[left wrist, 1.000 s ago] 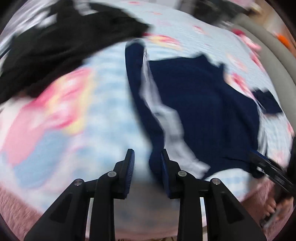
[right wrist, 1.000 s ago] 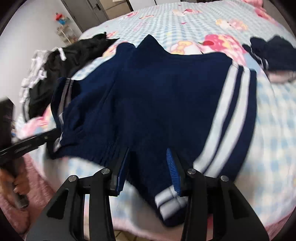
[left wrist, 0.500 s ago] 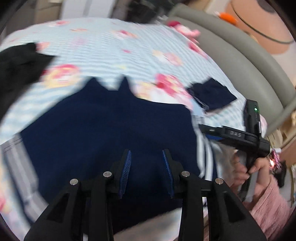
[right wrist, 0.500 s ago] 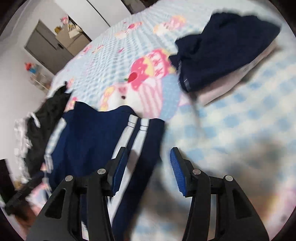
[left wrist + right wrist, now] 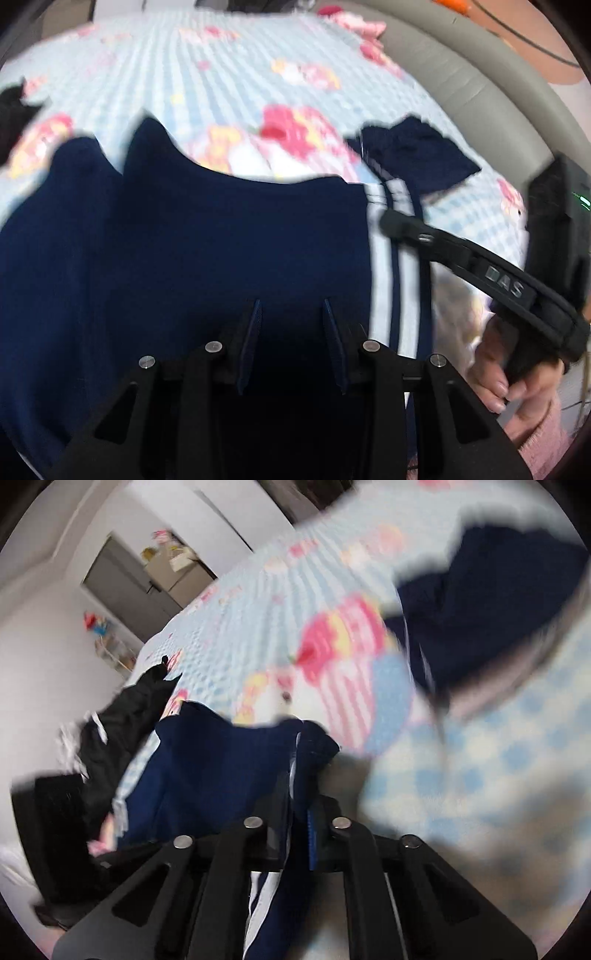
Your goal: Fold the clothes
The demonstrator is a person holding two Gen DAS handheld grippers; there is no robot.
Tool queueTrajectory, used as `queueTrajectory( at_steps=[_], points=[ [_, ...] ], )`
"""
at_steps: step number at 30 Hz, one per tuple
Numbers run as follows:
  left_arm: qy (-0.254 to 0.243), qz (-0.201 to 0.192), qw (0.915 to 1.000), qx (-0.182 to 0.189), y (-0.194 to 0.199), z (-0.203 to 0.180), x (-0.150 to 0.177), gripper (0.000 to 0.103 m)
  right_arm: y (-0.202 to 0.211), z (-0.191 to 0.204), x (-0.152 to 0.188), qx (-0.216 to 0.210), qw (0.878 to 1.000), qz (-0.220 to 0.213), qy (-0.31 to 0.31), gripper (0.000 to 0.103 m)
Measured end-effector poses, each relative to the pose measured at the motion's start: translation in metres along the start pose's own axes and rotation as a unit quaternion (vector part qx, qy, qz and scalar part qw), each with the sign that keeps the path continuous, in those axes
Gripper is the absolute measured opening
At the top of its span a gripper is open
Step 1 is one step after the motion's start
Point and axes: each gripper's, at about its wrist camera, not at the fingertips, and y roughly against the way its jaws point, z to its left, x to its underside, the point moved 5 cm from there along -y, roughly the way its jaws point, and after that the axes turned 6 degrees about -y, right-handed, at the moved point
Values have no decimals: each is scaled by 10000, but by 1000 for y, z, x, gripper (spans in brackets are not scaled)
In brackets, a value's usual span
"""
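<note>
Where blue-checked bedding [image 5: 229, 66] with pink prints covers the bed, lies a navy sweater [image 5: 207, 236] spread flat across the near part, white stripes [image 5: 391, 266] running down its right edge. Farther right on the checks, well apart from the sweater, sits a small folded navy garment [image 5: 417, 155]; at far left, a black heap [image 5: 122, 720]. Over the sweater's near middle hovers the left gripper [image 5: 291, 314], fingers [image 5: 253, 339] apart at a moderate gap with nothing between them, only navy cloth beneath. At the striped edge reaches in the right gripper [image 5: 300, 801], fingers [image 5: 311, 834] drawn narrow, pinching a fold of the sweater [image 5: 207, 771]. Behind it shows a hand [image 5: 517, 373] in a pink sleeve, wrapped round the handle. Much blur in both views.
</note>
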Motion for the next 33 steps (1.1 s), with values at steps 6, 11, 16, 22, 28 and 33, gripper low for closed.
queueTrajectory(
  at_steps=[6,11,16,22,28,33],
  points=[
    [475,202,9986,-108,-3,31,10,41,19,-21,5,1084,9939,-163,146,5],
    [636,245,9974,-215,-2,41,19,41,46,-58,1,1049,9895,-477,-867,33],
    [310,16,9995,-80,14,18,12,41,39,-60,18,433,9932,153,-1069,33],
    [-315,-207,9991,173,21,-26,-4,41,35,-62,23,641,9902,222,-1219,33],
    [-736,286,9960,407,-14,-65,2,44,47,-69,20,1078,9878,-11,-1121,33],
    [-1088,693,9907,430,-45,-92,11,50,43,-81,14,1161,9846,-67,-1304,33]
  ],
)
